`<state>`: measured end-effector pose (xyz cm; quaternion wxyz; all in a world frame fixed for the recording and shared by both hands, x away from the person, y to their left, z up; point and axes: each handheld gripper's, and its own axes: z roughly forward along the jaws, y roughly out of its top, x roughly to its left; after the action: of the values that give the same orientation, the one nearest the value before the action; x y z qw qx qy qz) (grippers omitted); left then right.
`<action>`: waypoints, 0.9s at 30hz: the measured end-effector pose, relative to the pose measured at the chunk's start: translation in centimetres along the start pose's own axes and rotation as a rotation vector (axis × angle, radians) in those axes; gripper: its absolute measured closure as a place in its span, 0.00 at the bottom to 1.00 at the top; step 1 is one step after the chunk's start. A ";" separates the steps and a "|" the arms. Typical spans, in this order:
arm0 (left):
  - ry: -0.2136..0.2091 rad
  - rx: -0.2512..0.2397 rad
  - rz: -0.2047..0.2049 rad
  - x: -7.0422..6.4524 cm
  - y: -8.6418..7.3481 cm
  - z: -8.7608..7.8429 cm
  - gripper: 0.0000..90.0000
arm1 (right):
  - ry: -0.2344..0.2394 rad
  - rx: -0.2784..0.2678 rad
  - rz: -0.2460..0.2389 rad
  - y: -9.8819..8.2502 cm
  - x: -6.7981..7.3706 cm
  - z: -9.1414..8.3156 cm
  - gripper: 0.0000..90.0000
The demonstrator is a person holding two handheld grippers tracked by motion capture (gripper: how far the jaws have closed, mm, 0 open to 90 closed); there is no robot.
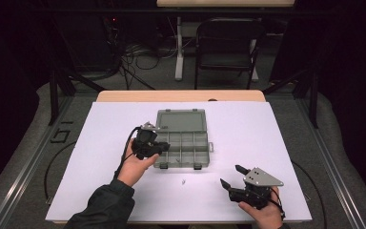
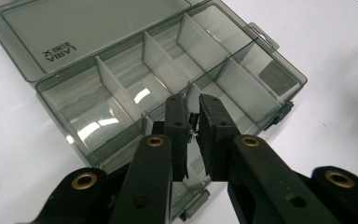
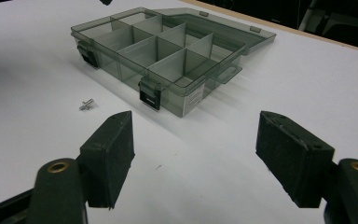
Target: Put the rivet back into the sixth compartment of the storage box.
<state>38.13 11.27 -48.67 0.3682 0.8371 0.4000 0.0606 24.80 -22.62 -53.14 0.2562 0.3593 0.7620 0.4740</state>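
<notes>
Between the nearly closed jaws of the left gripper [image 2: 193, 122]: one small metal part [image 2: 194, 125], pinched, held over the front compartments of the compartment box [image 3: 168, 51]. Box: smoky clear plastic, lid [image 1: 181, 120] laid open flat behind, mid-table on the white sheet [image 1: 248, 133]. Second small metal pin [image 3: 87, 103]: loose on the sheet, just before the box. Right gripper [image 3: 193, 154]: jaws wide, empty, near the table's front edge, well apart from the box.

I'm working in a lab: black curtains [image 1: 9, 71], a framed rig floor, loose cables [image 1: 138, 59], a folding chair [image 1: 226, 47] behind the white-topped table [image 1: 276, 143].
</notes>
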 end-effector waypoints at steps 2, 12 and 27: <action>-0.003 0.012 0.003 -0.1 0.1 0.5 0.91 | 0.003 -0.002 0.000 0.0 0.0 0.0 0.30; 0.009 0.062 0.014 -0.2 0.1 2.5 0.91 | 0.004 -0.003 -0.001 0.0 0.0 0.0 0.30; 0.014 0.084 0.017 -0.4 0.1 3.4 0.90 | 0.005 -0.003 -0.004 0.0 0.0 0.0 0.30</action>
<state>39.27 9.07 -50.97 0.3295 0.8547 0.3977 0.0525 24.78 -22.57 -53.15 0.2558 0.3563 0.7624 0.4757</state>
